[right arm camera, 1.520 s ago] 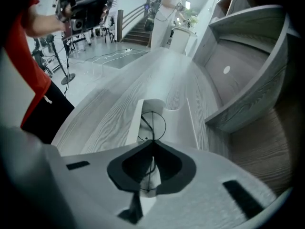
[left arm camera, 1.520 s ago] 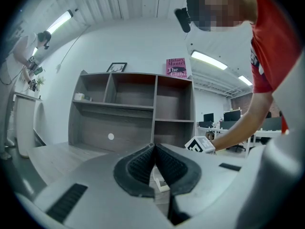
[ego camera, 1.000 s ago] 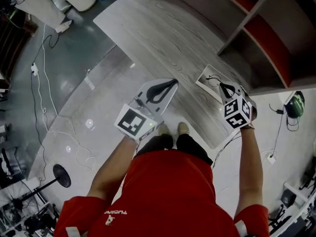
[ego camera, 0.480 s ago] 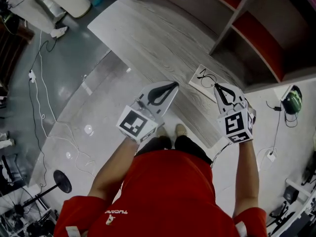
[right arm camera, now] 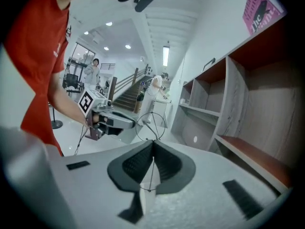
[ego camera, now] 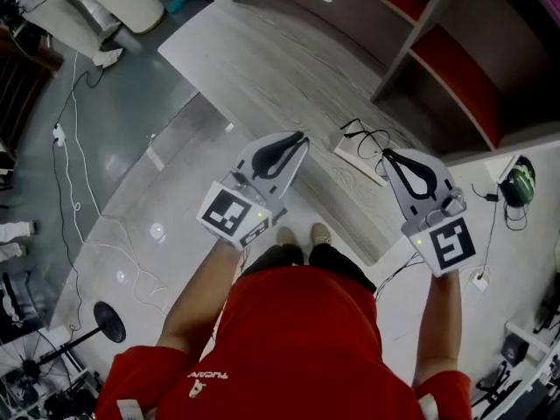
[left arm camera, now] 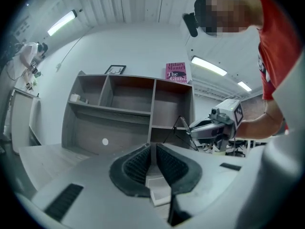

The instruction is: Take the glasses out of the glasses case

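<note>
In its own view we found the right gripper (right arm camera: 152, 143) with its jaws pressed together on the glasses (right arm camera: 150, 124). A thin wire arm ran down between the dark pads, and a round lens rim stood out past the tips. The head view could not show that pinch, but it gave us what the gripper view lacked. There the white glasses case (ego camera: 359, 159) lay flat on the grey wooden table (ego camera: 262, 68). The black wire loops of the glasses showed over the case's edge farther from the person, and the right gripper's tips were at the case's right end. The left gripper view added a side look: the glasses were in the air at the right gripper's tip, in front of the shelf unit (left arm camera: 128, 109) behind the case.

The left gripper (left arm camera: 153, 147) had its jaws closed together with nothing between the pads. In the head view it was left of the case, near it but apart. A white corner showed under its jaws in its own view, and we could not tell whether that was the case. Only that view showed the pink book (left arm camera: 175, 72) on top of the shelf unit behind the case.
</note>
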A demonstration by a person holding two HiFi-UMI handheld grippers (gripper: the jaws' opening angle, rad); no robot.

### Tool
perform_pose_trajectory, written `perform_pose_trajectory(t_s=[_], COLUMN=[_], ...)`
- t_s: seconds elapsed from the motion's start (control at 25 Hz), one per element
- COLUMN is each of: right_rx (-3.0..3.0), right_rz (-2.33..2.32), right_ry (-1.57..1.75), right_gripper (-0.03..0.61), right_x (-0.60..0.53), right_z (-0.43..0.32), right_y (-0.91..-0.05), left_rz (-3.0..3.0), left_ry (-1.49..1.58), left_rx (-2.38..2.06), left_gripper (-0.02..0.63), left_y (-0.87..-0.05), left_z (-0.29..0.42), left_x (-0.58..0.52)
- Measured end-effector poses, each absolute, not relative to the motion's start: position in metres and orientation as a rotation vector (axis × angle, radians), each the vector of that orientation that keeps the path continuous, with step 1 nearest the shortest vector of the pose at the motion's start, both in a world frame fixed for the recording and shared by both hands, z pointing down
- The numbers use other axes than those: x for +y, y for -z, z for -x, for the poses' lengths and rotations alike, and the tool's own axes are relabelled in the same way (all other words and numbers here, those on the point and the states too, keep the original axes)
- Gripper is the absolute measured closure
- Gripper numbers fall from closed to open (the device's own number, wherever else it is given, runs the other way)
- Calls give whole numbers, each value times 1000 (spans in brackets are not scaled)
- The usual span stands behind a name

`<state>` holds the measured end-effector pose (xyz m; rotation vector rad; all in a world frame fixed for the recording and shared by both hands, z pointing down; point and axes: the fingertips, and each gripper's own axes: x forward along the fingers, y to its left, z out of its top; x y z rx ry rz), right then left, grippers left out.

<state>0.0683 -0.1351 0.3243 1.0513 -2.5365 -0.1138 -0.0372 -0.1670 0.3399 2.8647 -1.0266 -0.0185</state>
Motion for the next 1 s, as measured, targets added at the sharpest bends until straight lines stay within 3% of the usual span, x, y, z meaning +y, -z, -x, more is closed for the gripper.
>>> perform_pose_trajectory(t_s=[0.16, 0.24, 0.4, 1.0], right_rx=[-2605, -2634, -2693, -2809], right_rz=[-1029, -1017, -978, -858], right_ry=[92, 89, 89, 83], right_gripper=[566, 566, 566, 566], right_x=[-132, -131, -127, -111], right_z=[-61, -57, -47, -21], right_y=[-310, -304, -293, -279], left_rz=[-2924, -2944, -2973, -2955], left_ry=[14, 16, 38, 192], left_rx=[-1014, -959, -819, -535], left_gripper=[589, 462, 402, 388], left_y=[-323, -318, -312, -287], left_z=[37, 32, 19, -13], left_x=[-170, -168, -161, -139])
